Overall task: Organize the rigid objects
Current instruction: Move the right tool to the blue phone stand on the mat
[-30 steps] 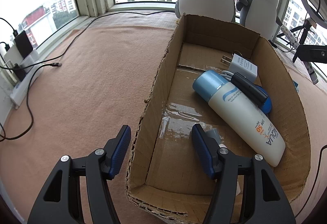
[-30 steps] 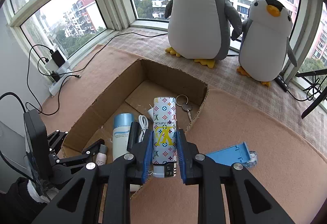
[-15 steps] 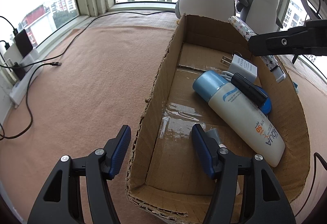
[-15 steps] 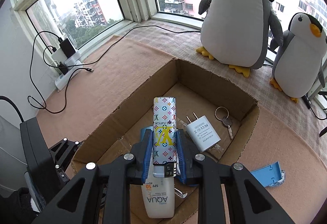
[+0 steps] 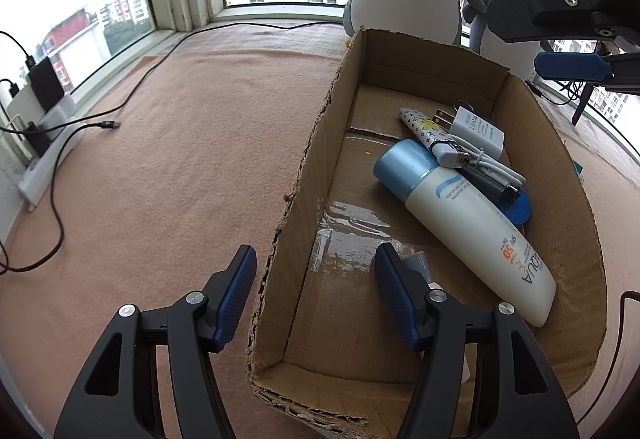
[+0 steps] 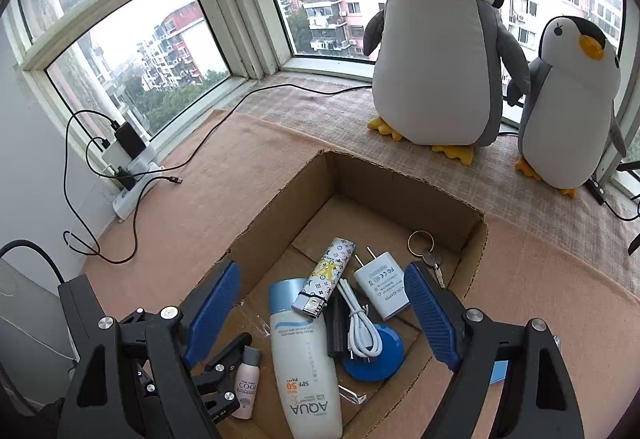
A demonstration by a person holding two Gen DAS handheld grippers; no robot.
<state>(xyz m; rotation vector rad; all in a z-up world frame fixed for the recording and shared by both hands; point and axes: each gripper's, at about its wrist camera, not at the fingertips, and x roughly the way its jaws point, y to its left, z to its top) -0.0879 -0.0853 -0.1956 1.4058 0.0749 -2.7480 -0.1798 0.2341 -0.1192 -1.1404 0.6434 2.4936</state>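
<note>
Fingers on the right gripper [image 6: 324, 315] are spread wide apart and hold nothing; they hang over the cardboard box [image 6: 472, 239]. Right under them, inside the box, lies the patterned lighter [image 6: 326, 277], flat on its side, its metal end resting on the blue cap of the sunscreen bottle [image 6: 306, 363]. Just beside the lighter is the white charger plug [image 6: 382, 289], and a white cable [image 6: 360, 327] lies curled on a black thing and a round blue lid [image 6: 380, 355]. A key ring with keys [image 6: 426, 249] sits in the far corner of the box. A small pink bottle [image 6: 246, 387] stands at the near end, close to the left gripper. The left gripper [image 5: 316, 291] is open too and holds nothing; one blue finger [image 5: 236, 291] is outside the box wall and the other is inside, so the wall is between them, but I cannot tell if they touch it. The box sits on a peach blanket [image 5: 180, 167]. Two soft toy penguins [image 6: 440, 39] stand behind the box by the window. Black cords and a power strip [image 6: 132, 195] lie near the wall.
</note>
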